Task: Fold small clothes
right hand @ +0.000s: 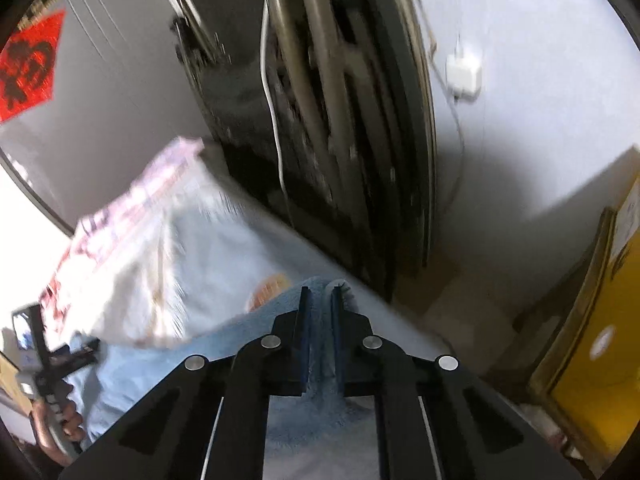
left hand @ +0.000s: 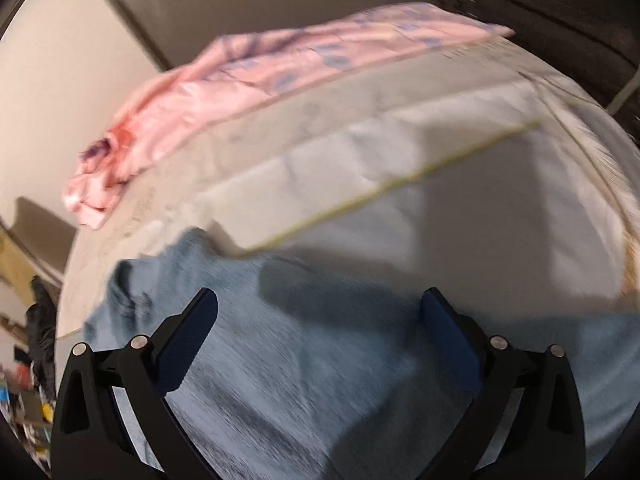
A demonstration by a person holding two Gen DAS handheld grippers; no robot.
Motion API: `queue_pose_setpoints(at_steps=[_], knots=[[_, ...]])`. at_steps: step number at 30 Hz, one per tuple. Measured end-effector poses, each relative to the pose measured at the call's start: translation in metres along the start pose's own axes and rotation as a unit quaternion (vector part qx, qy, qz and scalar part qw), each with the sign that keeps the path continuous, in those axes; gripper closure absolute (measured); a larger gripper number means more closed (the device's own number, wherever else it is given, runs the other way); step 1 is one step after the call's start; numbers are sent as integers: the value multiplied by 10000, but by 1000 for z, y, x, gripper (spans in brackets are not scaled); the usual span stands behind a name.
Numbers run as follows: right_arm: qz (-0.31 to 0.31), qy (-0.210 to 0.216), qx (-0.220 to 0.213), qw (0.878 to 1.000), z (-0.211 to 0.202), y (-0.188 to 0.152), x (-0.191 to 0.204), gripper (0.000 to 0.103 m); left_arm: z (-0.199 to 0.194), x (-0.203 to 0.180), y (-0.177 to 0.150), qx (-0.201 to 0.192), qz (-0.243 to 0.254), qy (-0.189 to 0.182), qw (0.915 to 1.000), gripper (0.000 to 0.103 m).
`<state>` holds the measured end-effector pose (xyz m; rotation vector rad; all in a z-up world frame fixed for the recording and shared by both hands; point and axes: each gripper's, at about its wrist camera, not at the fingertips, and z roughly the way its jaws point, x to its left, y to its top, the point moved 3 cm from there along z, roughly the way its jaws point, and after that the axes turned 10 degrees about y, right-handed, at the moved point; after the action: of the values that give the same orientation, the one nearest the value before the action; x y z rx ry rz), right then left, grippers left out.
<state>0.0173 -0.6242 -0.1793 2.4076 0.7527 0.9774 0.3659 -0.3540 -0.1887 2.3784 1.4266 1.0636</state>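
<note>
Tongs: right (right hand: 320, 300) pinch blue garment's (left hand: 280, 360) edge; left (left hand: 320, 308) gape empty above it.

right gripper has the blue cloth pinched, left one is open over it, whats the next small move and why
Probably lower the left gripper and close it on the blue garment beneath it. Its jaws stand wide apart holding nothing, while the right gripper already pinches an edge of the garment; a second grip would let the cloth be spread for folding.

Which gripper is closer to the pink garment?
Left. The left gripper hangs open above the blue garment, facing the pink garment; the right gripper grips the blue garment's far edge.
</note>
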Motion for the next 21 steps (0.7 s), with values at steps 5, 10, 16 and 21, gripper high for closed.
queue_pose_setpoints(at_steps=[5,10,16,21], knots=[[69,-332,97,9994,14,9,-14,94,16,13,3,179,-534,-116,9983,4],[817,-537,576,9935,36,-5,-55,99,-6,29,-3,-204,-463,-336,9982,4],[-537,-18,67,9985,5,-7,41,94,-19,32,-25,-25,-366,-995,9944,4],[-1237,-30,1277,9841,69,-54,97,65,-7,35,-45,231,-229,-704,9970,4]])
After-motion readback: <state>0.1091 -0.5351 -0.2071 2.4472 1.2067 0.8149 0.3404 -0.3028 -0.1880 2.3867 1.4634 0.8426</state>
